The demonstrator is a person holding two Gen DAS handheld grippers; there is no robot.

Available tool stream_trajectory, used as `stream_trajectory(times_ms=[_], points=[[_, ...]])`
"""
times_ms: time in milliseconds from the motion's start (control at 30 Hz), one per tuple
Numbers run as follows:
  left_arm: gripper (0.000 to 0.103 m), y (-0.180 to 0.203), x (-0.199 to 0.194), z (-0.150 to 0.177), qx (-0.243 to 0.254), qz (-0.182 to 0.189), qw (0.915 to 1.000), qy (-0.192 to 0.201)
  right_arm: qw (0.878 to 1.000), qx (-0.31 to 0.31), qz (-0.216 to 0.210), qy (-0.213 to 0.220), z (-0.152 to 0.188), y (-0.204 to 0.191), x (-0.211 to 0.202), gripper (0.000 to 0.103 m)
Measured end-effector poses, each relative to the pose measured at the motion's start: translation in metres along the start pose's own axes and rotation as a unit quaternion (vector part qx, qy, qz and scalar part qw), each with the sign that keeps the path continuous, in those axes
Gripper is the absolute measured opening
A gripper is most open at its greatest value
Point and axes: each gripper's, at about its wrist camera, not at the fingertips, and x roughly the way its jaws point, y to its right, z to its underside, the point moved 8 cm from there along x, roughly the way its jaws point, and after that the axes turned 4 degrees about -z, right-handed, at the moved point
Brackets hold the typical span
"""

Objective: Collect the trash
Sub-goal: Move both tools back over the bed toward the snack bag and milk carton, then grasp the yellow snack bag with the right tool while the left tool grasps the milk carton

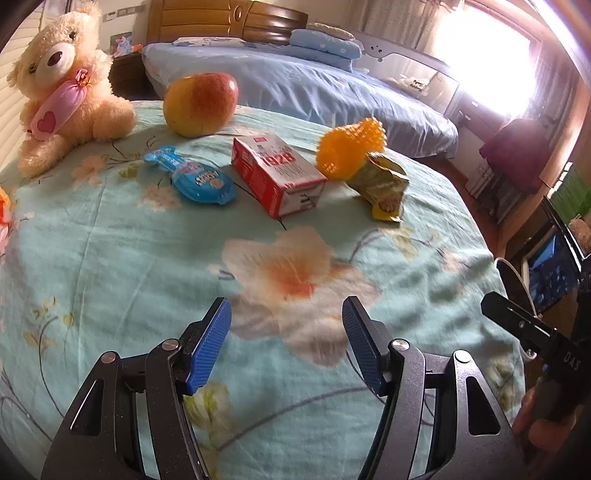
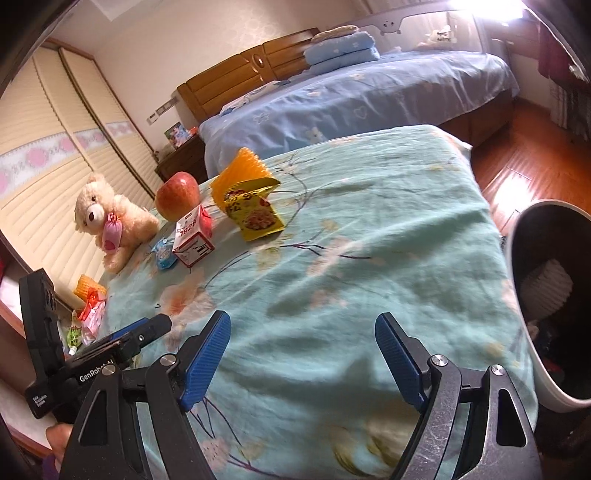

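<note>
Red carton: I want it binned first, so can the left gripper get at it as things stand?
Probably yes. The left gripper is open and empty, and only bare bedspread lies between it and the red carton. The blue packet and yellow wrapper flank it with gaps.

Blue bed (image 1: 295,85), wooden headboard (image 1: 229,18), bright window (image 1: 487,55), wood floor (image 2: 517,170)
</note>
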Motion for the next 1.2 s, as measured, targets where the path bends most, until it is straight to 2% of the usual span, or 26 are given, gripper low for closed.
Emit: stream_trajectory(times_ms=[233,567,833,967,1033,1067,1200], points=[[0.064,0.005,0.017,-0.015,0.001,0.003,1.0,-0.005,1.0,-0.021,-0.005,-0.003,-0.016,-0.01,0.021,0.082],[0.069,0.013,0.047,-0.049,-0.005,-0.012,0.9999,-0.007,0.999,-0.031,-0.015,-0.015,-0.036,-0.01,0.049,0.079],[0.073,0.011,0.065,-0.07,-0.023,-0.03,0.9993,-0.003,0.998,-0.043,-0.023,-0.026,-0.048,-0.008,0.066,0.065],[0.072,0.006,0.072,-0.077,-0.028,-0.046,0.9986,-0.001,0.998,-0.045,-0.031,-0.029,-0.053,-0.011,0.073,0.063],[0.068,0.003,0.072,-0.079,-0.03,-0.041,0.9987,0.002,0.998,-0.049,-0.034,-0.031,-0.053,-0.015,0.076,0.062],[0.056,0.002,0.071,-0.079,-0.032,-0.036,0.9988,0.005,0.997,-0.052,-0.035,-0.033,-0.053,-0.017,0.078,0.062],[0.055,-0.003,0.065,-0.074,-0.03,-0.015,0.9994,0.007,0.997,-0.063,-0.034,-0.036,-0.057,-0.024,0.087,0.062]])
